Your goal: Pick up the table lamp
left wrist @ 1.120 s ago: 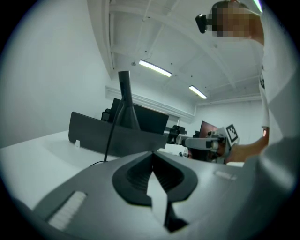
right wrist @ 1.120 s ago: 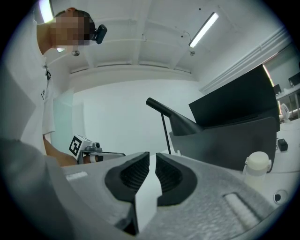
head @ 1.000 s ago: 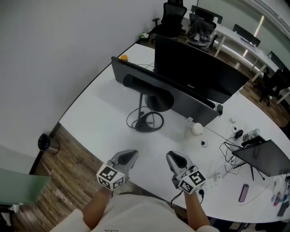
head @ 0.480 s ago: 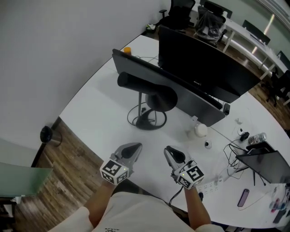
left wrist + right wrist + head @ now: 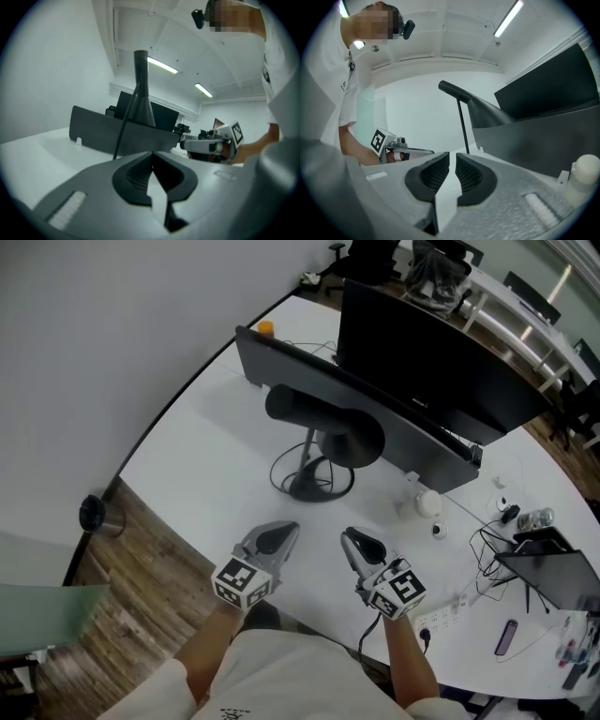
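Observation:
The black table lamp (image 5: 317, 442) stands on the white table (image 5: 206, 474), with a ring-shaped wire base and a dark cone head leaning over it. Both grippers hover near the table's front edge, short of the lamp and apart from it. My left gripper (image 5: 279, 536) is shut and empty; in the left gripper view (image 5: 152, 154) the lamp (image 5: 140, 89) rises ahead of it. The right gripper (image 5: 356, 543) is shut with nothing between its pads (image 5: 453, 155), and the lamp's head (image 5: 483, 111) shows ahead and to the right.
Behind the lamp, a long dark panel (image 5: 412, 442) and a black monitor (image 5: 431, 352) cross the table. A white round object (image 5: 428, 502), cables, a tablet on a stand (image 5: 553, 573) and a phone (image 5: 506, 637) lie at right. A bin (image 5: 94, 514) stands on the floor at left.
Both grippers have moved forward over the table's front edge, a little nearer the lamp. Their jaws have stayed shut. The lamp has not moved.

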